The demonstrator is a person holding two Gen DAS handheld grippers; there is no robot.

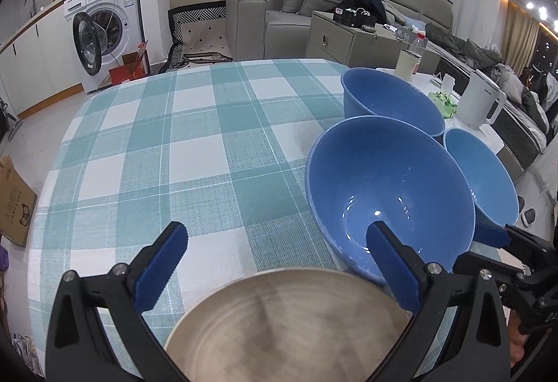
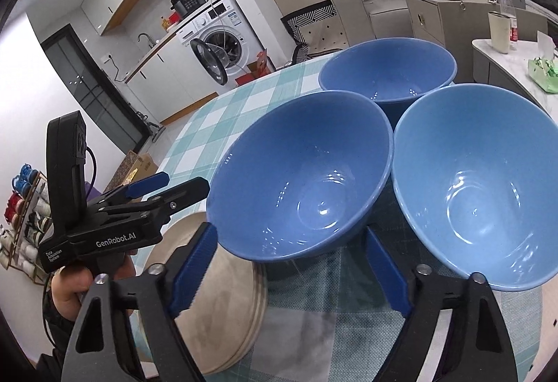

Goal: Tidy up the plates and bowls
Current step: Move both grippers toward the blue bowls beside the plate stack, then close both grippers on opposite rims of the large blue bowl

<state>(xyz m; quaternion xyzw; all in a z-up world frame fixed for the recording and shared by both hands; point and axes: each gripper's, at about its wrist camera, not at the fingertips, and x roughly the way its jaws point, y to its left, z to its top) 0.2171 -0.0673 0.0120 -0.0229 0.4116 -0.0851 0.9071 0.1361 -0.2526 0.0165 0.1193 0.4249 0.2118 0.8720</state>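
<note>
Three glossy blue ceramic bowls sit in a tight cluster on the table, rims nearly touching: nearest bowl [image 2: 300, 180], right bowl [image 2: 477, 186], far bowl [image 2: 387, 68]. All upright, empty. Just beside the nearest bowl, on its near-left side, lies a stack of beige round plates [image 2: 216, 298] w/ several rims showing at the edge; the bowl's rim overhangs the stack a bit in the right wrist view. Looks like plates are already gathered into one pile, bowls still separate, so nesting the bowls is prob. the step in hand.

Right hand-held gripper [image 2: 289, 274] is spread wide, holding nothing, fingers low and pointed at the base of the nearest bowl, one finger over the plates, the other in the gap btw. the two front bowls. Reads as lining up for a rim or wall grab.

Left hand-held gripper [image 1: 275, 267] is also spread, empty, hovering above the plate stack [image 1: 289, 326], right finger in front of the nearest bowl [image 1: 387, 190]. Prob. kept there to steady the plates or stay out of the way.

All rests on a teal-and-white checked tablecloth [image 1: 174, 145].
</note>
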